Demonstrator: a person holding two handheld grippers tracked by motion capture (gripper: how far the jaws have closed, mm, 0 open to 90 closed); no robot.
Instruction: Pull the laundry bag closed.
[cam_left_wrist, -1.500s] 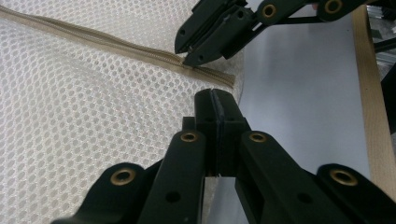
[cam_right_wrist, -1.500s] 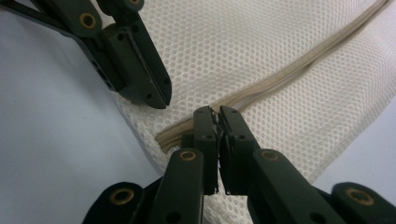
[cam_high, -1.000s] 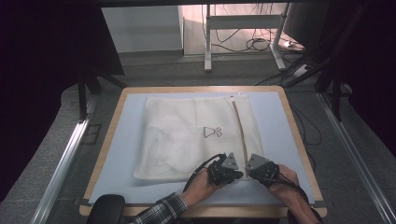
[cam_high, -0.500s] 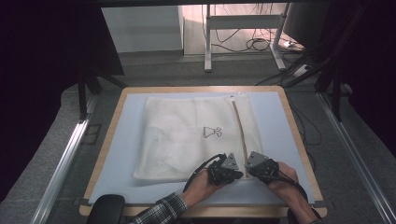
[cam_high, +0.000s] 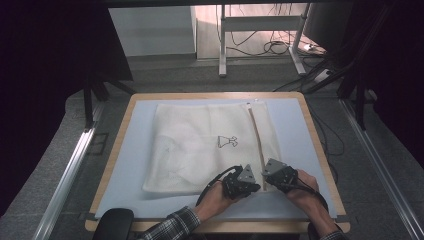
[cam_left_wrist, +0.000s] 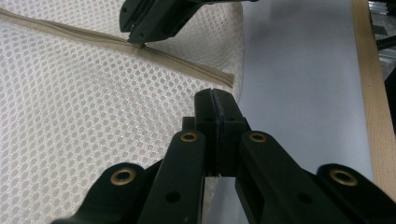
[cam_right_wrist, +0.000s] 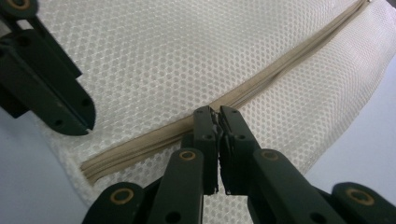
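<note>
A white mesh bag (cam_high: 200, 145) lies flat on the pale blue mat (cam_high: 135, 165), with a beige zipper (cam_high: 256, 135) running down its right side. Both grippers meet at the zipper's near end. My left gripper (cam_high: 258, 187) is shut, its tips (cam_left_wrist: 215, 93) at the bag's edge just below the zipper's end (cam_left_wrist: 219, 77). My right gripper (cam_high: 264, 176) is shut too, its tips (cam_right_wrist: 215, 112) pressed onto the zipper (cam_right_wrist: 280, 79). Whether either pinches fabric is unclear. Each gripper view shows the other gripper close by: the right one (cam_left_wrist: 137, 39), the left one (cam_right_wrist: 79, 126).
A small dress symbol (cam_high: 226, 141) is printed on the bag's middle. The mat sits on a wooden table (cam_high: 112, 165) with bare blue strips left and right of the bag. Metal rails (cam_high: 65, 175) flank the table, and cables lie on the floor behind.
</note>
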